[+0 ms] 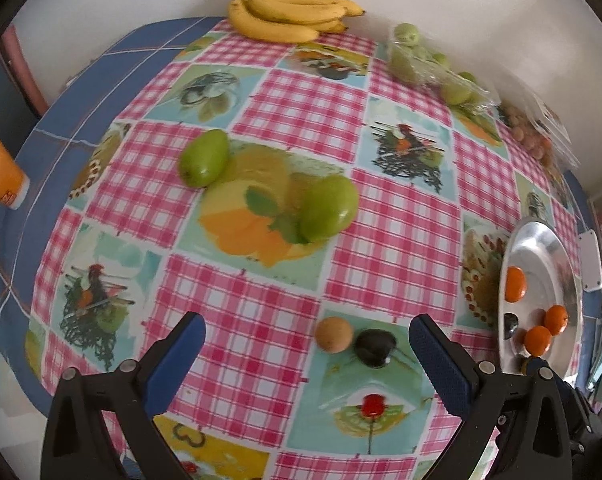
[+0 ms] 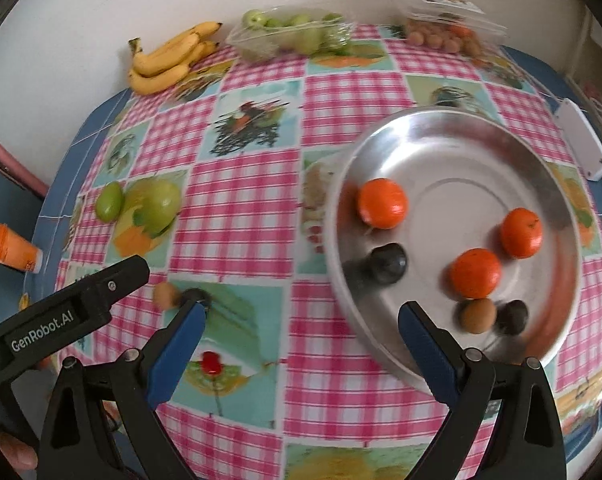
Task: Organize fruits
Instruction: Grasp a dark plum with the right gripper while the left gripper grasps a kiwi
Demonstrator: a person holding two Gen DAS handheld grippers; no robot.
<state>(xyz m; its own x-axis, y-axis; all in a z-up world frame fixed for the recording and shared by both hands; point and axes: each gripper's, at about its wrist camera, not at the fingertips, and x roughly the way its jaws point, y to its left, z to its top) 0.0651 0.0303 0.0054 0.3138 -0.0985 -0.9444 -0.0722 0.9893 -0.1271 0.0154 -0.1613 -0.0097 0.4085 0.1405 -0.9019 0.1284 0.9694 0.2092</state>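
My left gripper (image 1: 307,344) hangs low over the bench (image 1: 261,288), fingers spread wide with nothing between them. Just ahead of it, at the lower middle of the left view, a small brown fruit (image 1: 333,335) touches a dark fruit (image 1: 375,348). Further up, near the centre, two green fruits (image 1: 329,208) lie close together on the checked cloth. Bananas (image 1: 293,16) sit at the top edge against the wall, and a clear pack of green fruit (image 1: 421,60) lies to their right.

My right gripper (image 2: 301,320) is also wide open and holds nothing. Its right finger (image 2: 425,352) overlaps the near rim of the steel plate (image 2: 461,140), which fills the right half of that view. On the plate are three oranges (image 2: 382,203), a dark fruit (image 2: 387,263) left of centre, and, at the near edge, a brown fruit (image 2: 478,315) beside another dark one (image 2: 512,316); this part is blurred, so I may be misjudging whether they touch. At lower left the left gripper's black body (image 2: 61,312) reaches in. A second clear pack (image 2: 445,32) sits at the top right, and an orange cup (image 2: 13,248) at the left edge.
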